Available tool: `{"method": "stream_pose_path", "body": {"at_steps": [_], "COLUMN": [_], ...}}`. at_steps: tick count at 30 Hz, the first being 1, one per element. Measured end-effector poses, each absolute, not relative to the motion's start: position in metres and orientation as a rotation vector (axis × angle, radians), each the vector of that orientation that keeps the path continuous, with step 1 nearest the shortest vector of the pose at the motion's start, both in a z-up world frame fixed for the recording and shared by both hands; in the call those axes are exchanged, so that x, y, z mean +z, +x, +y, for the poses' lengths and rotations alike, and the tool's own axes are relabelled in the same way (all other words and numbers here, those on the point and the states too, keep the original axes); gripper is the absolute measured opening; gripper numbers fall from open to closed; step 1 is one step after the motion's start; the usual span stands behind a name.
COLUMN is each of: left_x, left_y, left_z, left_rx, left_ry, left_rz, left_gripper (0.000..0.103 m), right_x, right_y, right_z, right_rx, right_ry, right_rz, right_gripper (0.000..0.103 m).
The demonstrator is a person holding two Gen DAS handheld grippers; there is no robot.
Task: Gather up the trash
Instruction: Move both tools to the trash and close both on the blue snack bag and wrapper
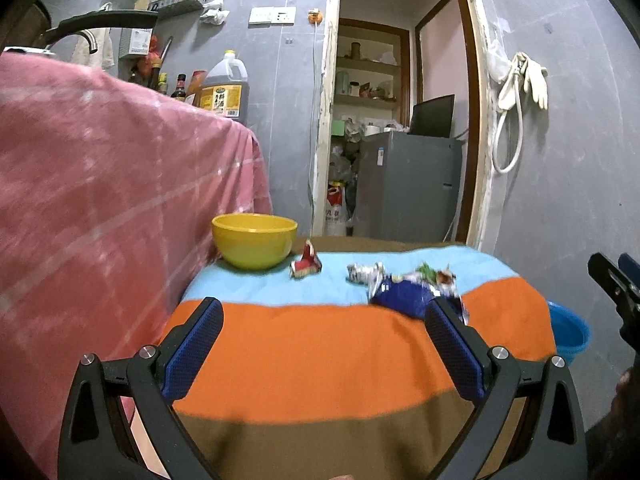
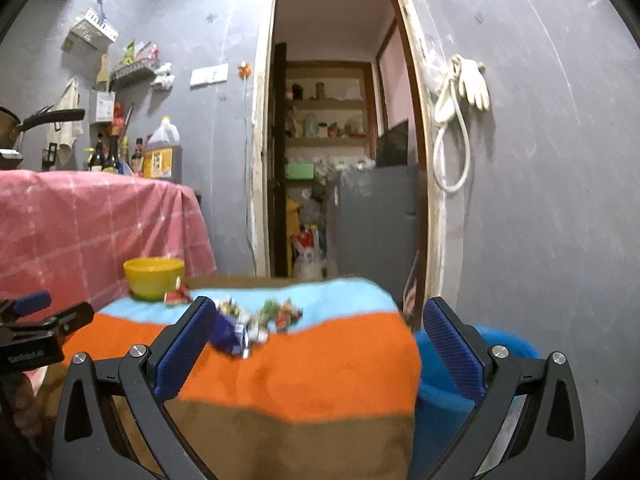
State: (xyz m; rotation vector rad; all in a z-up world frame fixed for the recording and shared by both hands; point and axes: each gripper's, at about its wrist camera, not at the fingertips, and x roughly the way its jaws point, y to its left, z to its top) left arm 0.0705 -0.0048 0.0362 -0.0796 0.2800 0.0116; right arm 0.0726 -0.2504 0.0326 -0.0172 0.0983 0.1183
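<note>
Crumpled wrappers lie on a striped cloth table [image 1: 320,352]: a blue packet [image 1: 404,296], a silvery wrapper [image 1: 364,273], a green and red one [image 1: 434,274] and a small red wrapper [image 1: 306,263] beside a yellow bowl [image 1: 255,240]. My left gripper [image 1: 324,312] hovers open over the orange stripe, short of the trash. In the right wrist view the same blue packet [image 2: 230,336] and wrapper cluster [image 2: 280,314] sit ahead, with my right gripper [image 2: 320,314] open and holding nothing. A blue bin [image 2: 444,380] stands off the table's right edge.
A counter draped in pink cloth [image 1: 100,184] rises at the left, with bottles and an oil jug [image 1: 224,88] on it. An open doorway [image 2: 336,160] behind the table shows a grey fridge [image 1: 408,184]. Gloves and a hose [image 2: 460,112] hang on the right wall.
</note>
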Motion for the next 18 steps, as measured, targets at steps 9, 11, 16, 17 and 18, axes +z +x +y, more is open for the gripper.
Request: {"method": "stream_pose_path", "body": {"at_steps": [9, 11, 16, 17, 18], "left_x": [0.058, 0.061, 0.06, 0.058, 0.056], "left_y": [0.121, 0.131, 0.151, 0.153, 0.157], "left_z": [-0.007, -0.009, -0.015, -0.016, -0.018], "left_rx": [0.002, 0.002, 0.003, 0.004, 0.002], "left_ry": [-0.094, -0.095, -0.104, -0.105, -0.107], "left_rz": [0.224, 0.209, 0.18, 0.181, 0.19], "left_gripper": [0.099, 0.099, 0.099, 0.099, 0.099], "right_x": [0.059, 0.062, 0.063, 0.06, 0.056], "right_y": [0.137, 0.152, 0.185, 0.191, 0.196], "right_z": [-0.249, -0.25, -0.25, -0.251, -0.253], "right_rx": [0.128, 0.141, 0.166, 0.179, 0.193], "right_ry": [-0.039, -0.039, -0.07, -0.072, -0.068], "right_rz": [0.017, 0.015, 0.011, 0.014, 0.02], "right_gripper": [0.103, 0.103, 0.103, 0.103, 0.103]}}
